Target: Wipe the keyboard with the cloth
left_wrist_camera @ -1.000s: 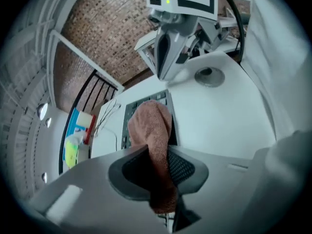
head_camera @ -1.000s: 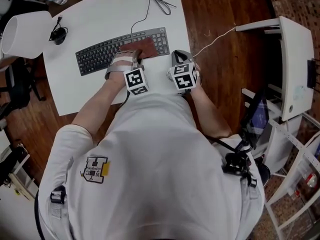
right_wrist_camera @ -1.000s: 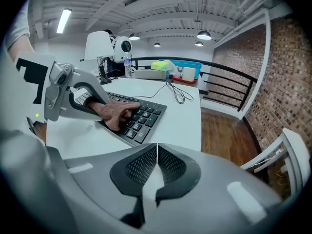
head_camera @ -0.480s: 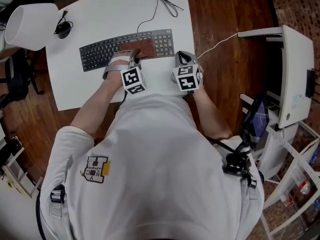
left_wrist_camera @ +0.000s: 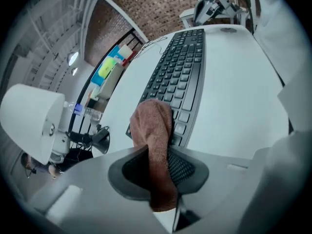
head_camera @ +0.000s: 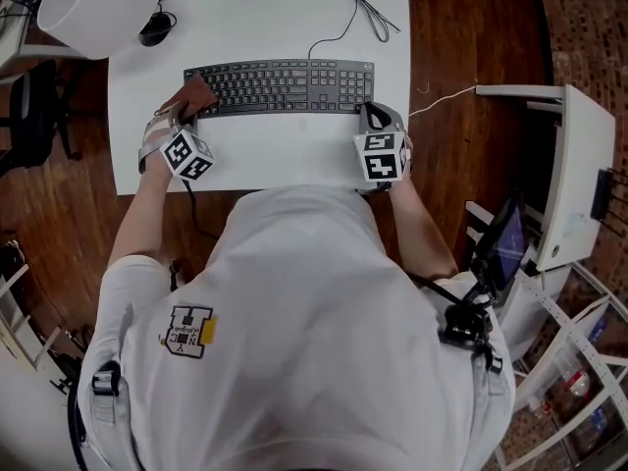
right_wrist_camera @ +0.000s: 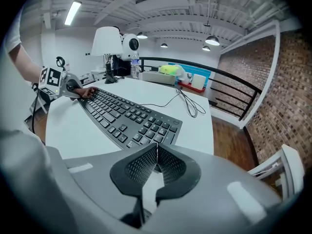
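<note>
Two tools, one per hand. The left tool is clenched on the brown cloth: pads pinch a fold of it, the rest bunches out past the tips and a bit hangs below. In the head view the left tool sits at the left end of the keyboard, w/ the cloth over that end's corner. From the left gripper view the cloth front lies on or just above the corner keys of the keyboard; can't tell if it presses down.

The right tool is closed tight, pads together, nothing btw them. Its tips point down at the right front corner of the keyboard; contact w/ it not clear. Head view: right tool just beside the keyboard's right end, marker cube toward the person.

Keyboard is black and lies across the white bench, roughly parallel to the near edge. Its thin cable runs off the back and loops near the far right corner. A black mouse sits behind the keyboard's left end, next to a white lamp shade. Dark wood floor around the bench.
</note>
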